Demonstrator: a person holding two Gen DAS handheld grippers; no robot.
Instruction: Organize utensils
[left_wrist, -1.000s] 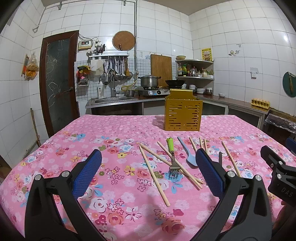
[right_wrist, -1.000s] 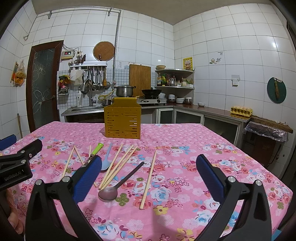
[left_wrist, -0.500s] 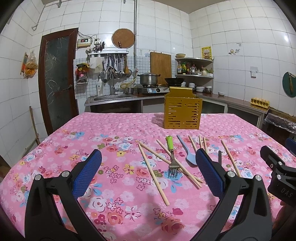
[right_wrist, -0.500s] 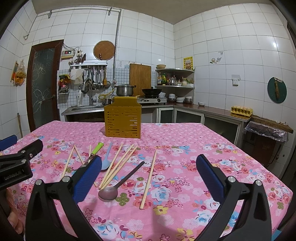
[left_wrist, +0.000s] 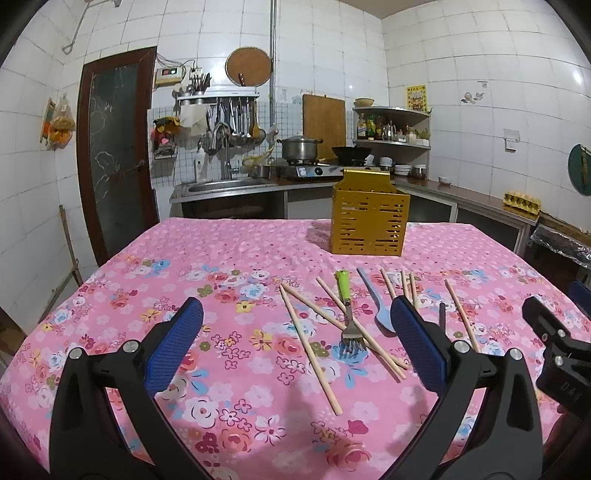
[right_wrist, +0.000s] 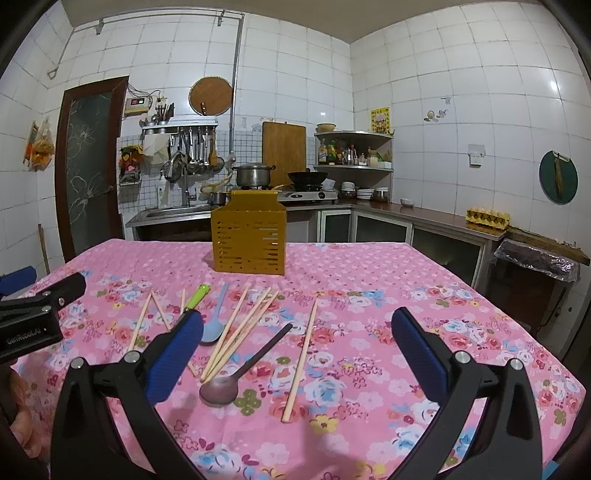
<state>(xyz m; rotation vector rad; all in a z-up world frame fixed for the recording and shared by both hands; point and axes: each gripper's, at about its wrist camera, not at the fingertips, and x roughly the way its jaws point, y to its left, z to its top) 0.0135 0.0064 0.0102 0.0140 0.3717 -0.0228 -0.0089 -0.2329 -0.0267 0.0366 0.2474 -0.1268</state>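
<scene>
Hardly shifted since a second ago: crept only slightly nearer in the left view, with nothing on the cloth disturbed. Left gripper (left_wrist: 295, 341) hovered above the pink floral tablecloth (left_wrist: 221, 258), spread wide and empty; right gripper (right_wrist: 297, 343) likewise gaped with nothing between its pads. Lay scattered in front of the yellow slotted caddy (left_wrist: 370, 225): wooden chopsticks (left_wrist: 309, 345), a green-handled fork (left_wrist: 347, 314), a blue spoon (left_wrist: 380, 308), and, in the right view, a dark spoon (right_wrist: 242, 371) beside a lone chopstick (right_wrist: 301, 356). Stood upright toward the far side of the table, well apart from the utensils. Judged as the start of the job, nothing yet picked up. Best done by choosing one outlying piece, such as the lone chopstick, coming down across its length near the middle, closing squarely so it would not pivot, then lowering it end-first into the caddy. Crossed chopsticks likely to drag neighbours if taken first. Could not see inside the caddy or tell its compartments; partly hidden behind the left gripper's right finger, the dark spoon and some chopsticks.
</scene>
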